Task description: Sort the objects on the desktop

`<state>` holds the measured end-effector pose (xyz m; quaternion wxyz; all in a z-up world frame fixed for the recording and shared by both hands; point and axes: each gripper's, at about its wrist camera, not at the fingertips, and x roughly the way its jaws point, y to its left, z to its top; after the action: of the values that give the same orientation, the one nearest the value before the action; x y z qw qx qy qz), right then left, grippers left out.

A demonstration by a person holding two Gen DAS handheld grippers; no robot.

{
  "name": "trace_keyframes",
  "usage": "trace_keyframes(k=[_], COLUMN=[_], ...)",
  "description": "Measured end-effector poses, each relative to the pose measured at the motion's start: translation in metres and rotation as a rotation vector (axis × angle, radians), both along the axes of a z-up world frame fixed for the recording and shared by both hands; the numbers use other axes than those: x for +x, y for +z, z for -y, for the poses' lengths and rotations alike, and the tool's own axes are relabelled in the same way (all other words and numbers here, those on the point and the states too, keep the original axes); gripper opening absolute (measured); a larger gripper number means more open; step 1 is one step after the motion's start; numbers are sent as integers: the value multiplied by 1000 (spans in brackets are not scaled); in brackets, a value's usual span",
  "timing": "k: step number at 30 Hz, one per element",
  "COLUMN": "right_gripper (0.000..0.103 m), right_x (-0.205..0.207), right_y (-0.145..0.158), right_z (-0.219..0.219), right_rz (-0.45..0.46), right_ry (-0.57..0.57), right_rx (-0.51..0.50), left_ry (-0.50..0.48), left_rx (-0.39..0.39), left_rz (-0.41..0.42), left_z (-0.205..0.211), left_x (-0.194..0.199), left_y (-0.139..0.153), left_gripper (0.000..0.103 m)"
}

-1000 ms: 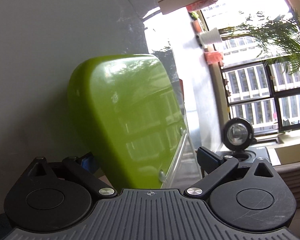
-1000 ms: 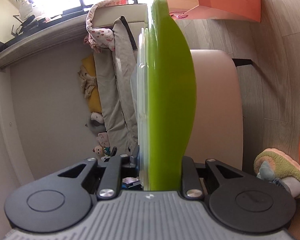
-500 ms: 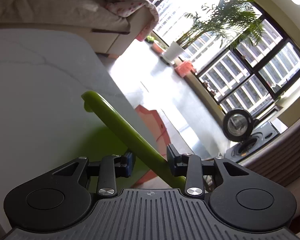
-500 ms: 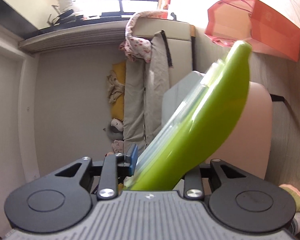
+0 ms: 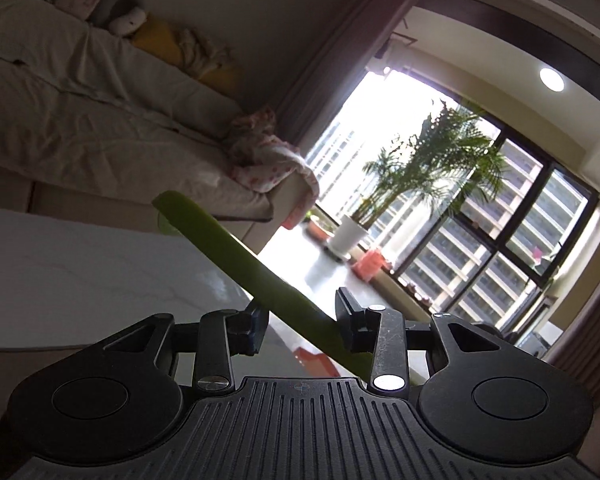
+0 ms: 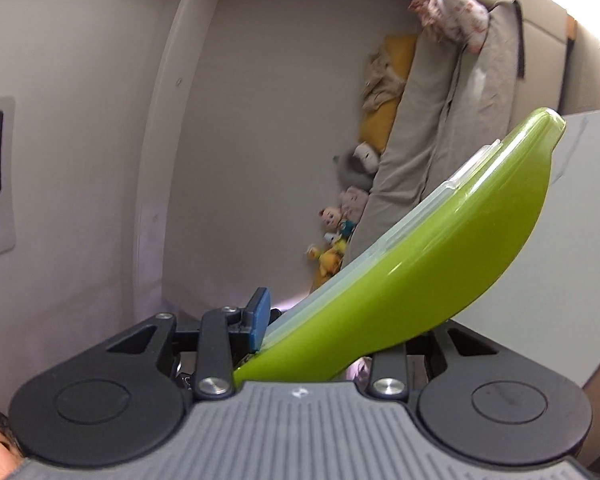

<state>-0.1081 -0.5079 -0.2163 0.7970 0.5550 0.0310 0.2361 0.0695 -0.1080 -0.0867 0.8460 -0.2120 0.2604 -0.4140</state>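
While both grippers hold it, the green tray [image 6: 420, 280] hangs tilted above the white desk [image 5: 80, 280]. Right gripper [image 6: 324, 328] has its jaws clamped on one edge; left gripper [image 5: 302, 320] has its jaws around the opposite rim, seen edge-on.

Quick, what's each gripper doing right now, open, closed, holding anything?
Left gripper: the green tray runs edge-on between its fingers, but a gap shows beside the left finger; grip cannot be told.
Right gripper: shut on the green tray.
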Motion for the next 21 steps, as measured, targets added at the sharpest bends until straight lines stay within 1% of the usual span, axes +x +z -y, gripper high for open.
trace_keyframes(k=[3,6,9,12,13,14,15,17,18,19,21], right_gripper=[38,38,38,36,35,35,33,31,31,30,30], right_x=[42,74,89,88,87,84,79,70,67,66,65], right_y=[1,-7,-15,-20,-21,-21,-21,-20,-20,-21,-27], right_z=[-46,-89,-124,-149,-155,-163,-171,-183,-186,-188,-188], right_rz=[-21,-69,-98,-119,-137,-160,-183,-208,-216,-225,-247], right_ry=[119,230,299,330,337,342,345,353,356,359,368], right_rx=[-46,-75,-135,-211,-230,-253,-269,-295,-308,-312,-295], left_ry=[132,246,312,319,318,314,310,319,342,367,392], left_rx=[5,-18,-31,-16,-7,-2,1,-9,-13,-9,10], left_rz=[-55,-136,-195,-250,-274,-304,-336,-388,-392,-391,-405], left_z=[-73,-138,-185,-217,-223,-231,-239,-259,-270,-280,-295], left_x=[-2,-13,-30,-44,-48,-51,-53,-57,-60,-63,-66], left_y=[-26,-59,-85,-105,-112,-119,-126,-140,-144,-146,-149], left_gripper=[43,43,47,62,65,66,67,80,94,96,96])
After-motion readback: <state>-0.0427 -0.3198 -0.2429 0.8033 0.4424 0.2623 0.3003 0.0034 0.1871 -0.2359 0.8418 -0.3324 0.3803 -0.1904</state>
